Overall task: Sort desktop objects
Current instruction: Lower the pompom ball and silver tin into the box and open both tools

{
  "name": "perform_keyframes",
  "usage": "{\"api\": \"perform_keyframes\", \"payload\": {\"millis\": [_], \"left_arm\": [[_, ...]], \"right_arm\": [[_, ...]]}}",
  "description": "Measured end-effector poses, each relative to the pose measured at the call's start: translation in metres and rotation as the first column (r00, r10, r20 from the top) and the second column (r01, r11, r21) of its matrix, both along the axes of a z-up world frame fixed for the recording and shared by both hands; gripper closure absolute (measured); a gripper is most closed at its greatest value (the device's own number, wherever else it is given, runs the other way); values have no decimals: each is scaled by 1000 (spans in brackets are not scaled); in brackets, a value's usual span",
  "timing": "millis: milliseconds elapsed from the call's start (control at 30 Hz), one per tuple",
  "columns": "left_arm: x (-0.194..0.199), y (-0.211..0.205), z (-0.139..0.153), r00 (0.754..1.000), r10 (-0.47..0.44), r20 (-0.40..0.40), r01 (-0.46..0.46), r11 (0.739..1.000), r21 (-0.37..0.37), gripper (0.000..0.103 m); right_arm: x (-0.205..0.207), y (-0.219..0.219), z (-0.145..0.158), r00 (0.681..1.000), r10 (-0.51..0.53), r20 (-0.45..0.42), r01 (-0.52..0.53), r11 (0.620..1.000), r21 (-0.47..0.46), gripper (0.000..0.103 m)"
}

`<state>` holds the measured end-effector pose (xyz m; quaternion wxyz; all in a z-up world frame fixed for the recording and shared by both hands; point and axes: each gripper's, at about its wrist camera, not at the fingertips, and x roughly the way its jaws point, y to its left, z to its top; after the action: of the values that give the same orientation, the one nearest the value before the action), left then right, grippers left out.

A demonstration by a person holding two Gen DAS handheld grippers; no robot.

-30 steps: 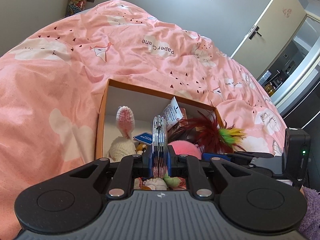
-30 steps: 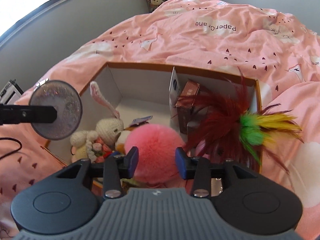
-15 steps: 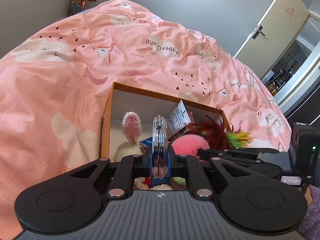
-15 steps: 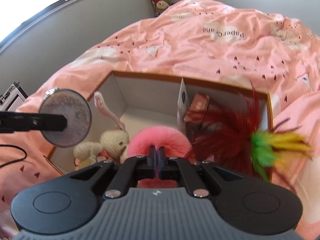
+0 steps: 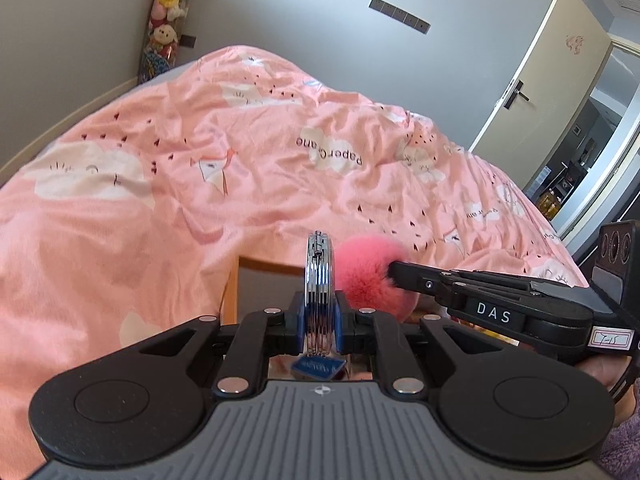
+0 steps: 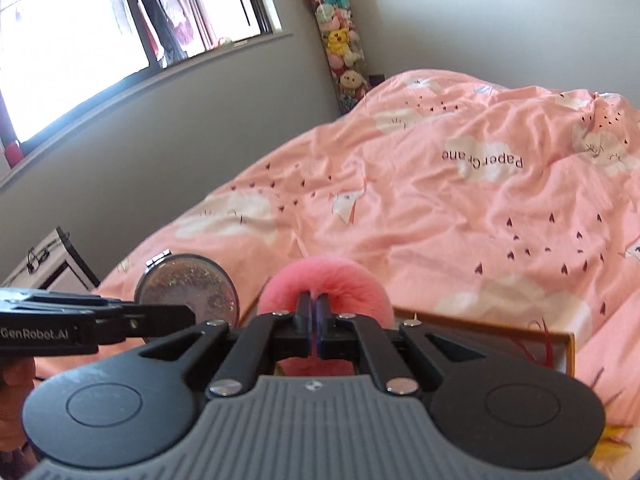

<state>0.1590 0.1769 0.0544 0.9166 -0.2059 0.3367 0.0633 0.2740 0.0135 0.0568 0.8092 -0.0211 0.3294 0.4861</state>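
Bedroom setting: grey walls, window at 10 o'clock in the right wrist view, door at 2 o'clock in the left wrist view; work surface is a bed under a pink quilt [image 5: 248,184] printed with clouds and paper cranes.

Item 1. Cardboard box [image 5: 256,268], orange-edged, on the quilt at 6 o'clock below both tools. Mostly hidden by the grippers; it appears to serve as the store from which objects are drawn.

Item 2. Compact mirror [image 5: 319,276], round, chrome-rimmed, glitter-faced in the right wrist view [image 6: 186,292]. Clenched edge-on in the left gripper [image 5: 319,330], standing upright between the blue pads. The edge grip likely suits its thin, hard rim.

Item 3. Pink pompom [image 6: 324,284], fluffy ball. The right gripper [image 6: 312,318] is pinched tight into its fur, fingers nearly meeting, because the soft pile compresses. In the left wrist view it [image 5: 368,276] sits at 1 o'clock, just beside the mirror.

Status, judged: both objects are held clear above the box, awaiting sorted places on the quilt. Risk: fur slipping from so shallow a pinch.
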Motion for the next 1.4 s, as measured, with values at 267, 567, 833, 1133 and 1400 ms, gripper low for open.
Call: {"api": "perform_keyframes", "payload": {"millis": [267, 567, 833, 1133, 1400], "left_arm": [[35, 9, -20, 999, -20, -43, 21, 999, 35, 88], [42, -6, -45, 993, -43, -108, 54, 994, 94, 88], [40, -28, -36, 990, -119, -81, 124, 991, 53, 88], [56, -56, -65, 973, -186, -140, 178, 982, -63, 88], [75, -70, -93, 960, -164, -226, 168, 986, -1, 88]], "right_arm": [[17, 23, -52, 996, 1, -84, -7, 997, -73, 102], [20, 14, -67, 993, -22, -119, 12, 996, -85, 95], [8, -51, -34, 994, -80, -78, 79, 997, -21, 90], [-12, -118, -43, 977, -199, -83, 193, 979, -71, 89], [-13, -125, -59, 966, -235, -105, 226, 970, -89, 88]]}}
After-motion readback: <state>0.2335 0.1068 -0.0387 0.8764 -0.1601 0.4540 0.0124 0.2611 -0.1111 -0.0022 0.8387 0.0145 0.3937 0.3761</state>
